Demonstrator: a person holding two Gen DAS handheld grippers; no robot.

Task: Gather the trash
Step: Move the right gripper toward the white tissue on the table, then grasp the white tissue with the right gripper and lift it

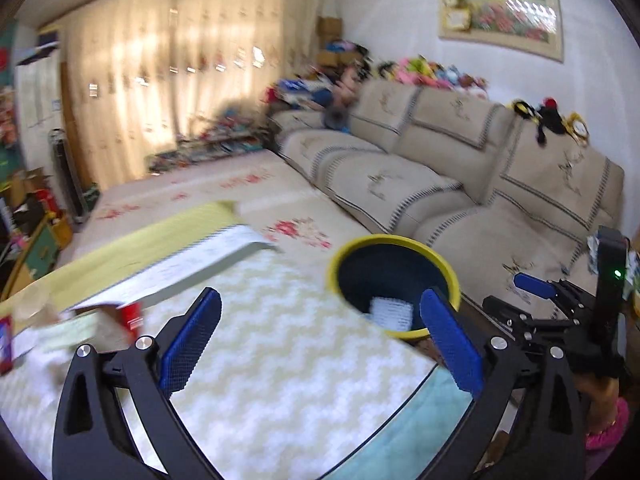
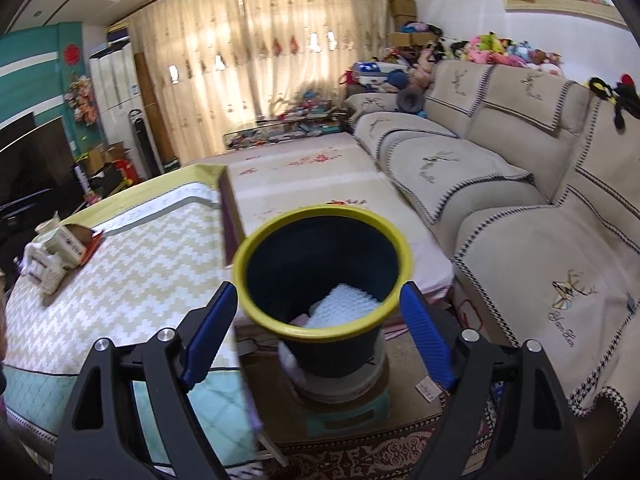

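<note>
A dark bin with a yellow rim [image 2: 320, 211] stands beside the table, with a white foam piece [image 2: 344, 306] and something pink inside. My right gripper [image 2: 320, 300] hovers open just above and in front of its mouth, holding nothing. My left gripper [image 1: 320, 312] is open and empty over the zigzag tablecloth [image 1: 280, 360], with the bin [image 1: 394, 240] just beyond its right finger. The right gripper's blue finger [image 1: 534, 285] shows at the right edge of the left wrist view. Crumpled cartons [image 2: 60, 248] and a paper cup [image 2: 48, 226] lie at the table's far left; in the left wrist view the cartons [image 1: 100, 320] are blurred.
The bin sits on a stack on top of a green stool [image 2: 344, 412] on a patterned rug. A beige sofa [image 2: 500, 200] runs along the right. A low platform with a floral cover [image 2: 304, 176] lies beyond the table. Clutter and curtains fill the back.
</note>
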